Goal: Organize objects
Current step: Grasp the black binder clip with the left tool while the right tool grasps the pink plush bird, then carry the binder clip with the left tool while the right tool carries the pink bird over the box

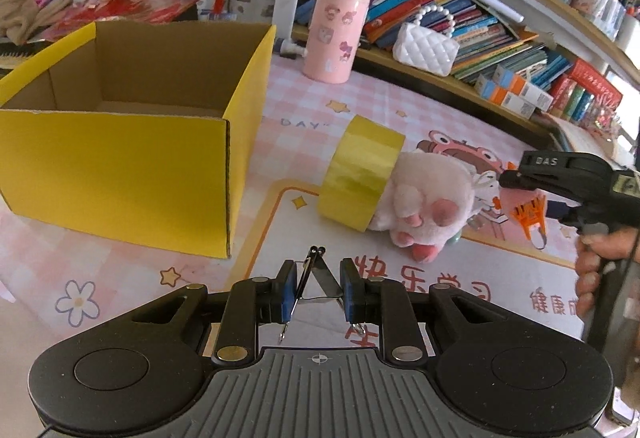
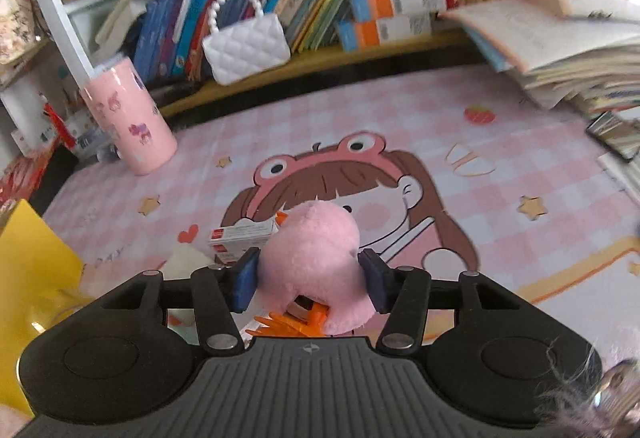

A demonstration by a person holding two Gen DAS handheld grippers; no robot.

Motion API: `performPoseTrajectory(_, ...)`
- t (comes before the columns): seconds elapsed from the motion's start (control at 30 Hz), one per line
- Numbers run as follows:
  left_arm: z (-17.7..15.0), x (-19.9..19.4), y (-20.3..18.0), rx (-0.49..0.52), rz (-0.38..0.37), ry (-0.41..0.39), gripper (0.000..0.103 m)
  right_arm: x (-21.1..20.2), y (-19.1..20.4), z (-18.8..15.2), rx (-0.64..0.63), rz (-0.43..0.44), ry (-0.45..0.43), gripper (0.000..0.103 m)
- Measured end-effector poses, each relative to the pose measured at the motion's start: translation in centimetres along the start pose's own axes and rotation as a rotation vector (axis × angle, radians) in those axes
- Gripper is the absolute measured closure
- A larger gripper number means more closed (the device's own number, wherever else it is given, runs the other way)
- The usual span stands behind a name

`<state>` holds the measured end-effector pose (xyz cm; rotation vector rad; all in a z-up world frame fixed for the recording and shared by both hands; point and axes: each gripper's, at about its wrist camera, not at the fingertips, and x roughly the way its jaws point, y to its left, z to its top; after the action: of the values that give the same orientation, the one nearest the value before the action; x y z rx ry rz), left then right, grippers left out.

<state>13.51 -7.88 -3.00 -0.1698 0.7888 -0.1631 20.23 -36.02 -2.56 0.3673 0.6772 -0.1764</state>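
A: The left gripper (image 1: 318,288) is squeezed right down on a binder clip (image 1: 316,278), pads against its wire handles. It hangs above the mat (image 1: 400,98), with the yellow box (image 1: 120,166) just off to its left.

B: And the right gripper (image 2: 310,274)?

A: Part closed around a pink soft toy (image 2: 312,262) with orange feet, pads pressing into its sides.

B: What might go wrong?

A: The clip is thin and springy. Held by the handles, it could twist and pop free before it is over the box. The toy is squashy, so a light pinch may let it slide out.

B: Anything else nearby?

A: A roll of yellow tape (image 1: 362,174) leans against a white fluffy toy (image 1: 428,206) on the mat. A careless sweep could set the tape rolling.

B: What's in the box?

A: Nothing that I can see, though its near wall hides part of the floor. The pink cup (image 1: 334,34) behind stands upright; I can't see inside
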Motion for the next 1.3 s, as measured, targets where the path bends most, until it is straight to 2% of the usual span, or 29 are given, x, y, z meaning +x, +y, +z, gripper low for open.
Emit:
performPoseTrajectory(0.3,-0.8,-2.3,1.5,0.011,-0.069,-0.031,0.082,-7.8,3.4,-4.2,-0.088,0.008,-0.033,0.052)
performPoseTrajectory(0.57,-2.0,-4.6,4.6,0.010,-0.090,-0.034,0.082,-12.0,7.7,-10.0,-0.181,0.027,0.001,0.052)
performPoseTrajectory(0.8,-3.0,-7.0,8.1,-0.003,-0.074,-0.037,0.082,-13.4,12.4,-14.4,-0.277,0.105,0.091,0.052)
performPoseTrajectory(1.1,-4.2,-10.6,13.3,-0.046,-0.012,-0.065,0.082,-15.3,17.7,-17.7,-0.340,0.188,0.102,0.052)
performPoseTrajectory(1.3,-4.6,-12.2,15.4,-0.050,0.002,-0.082,0.082,-16.7,20.4,-19.5,-0.369,0.222,0.095,0.052)
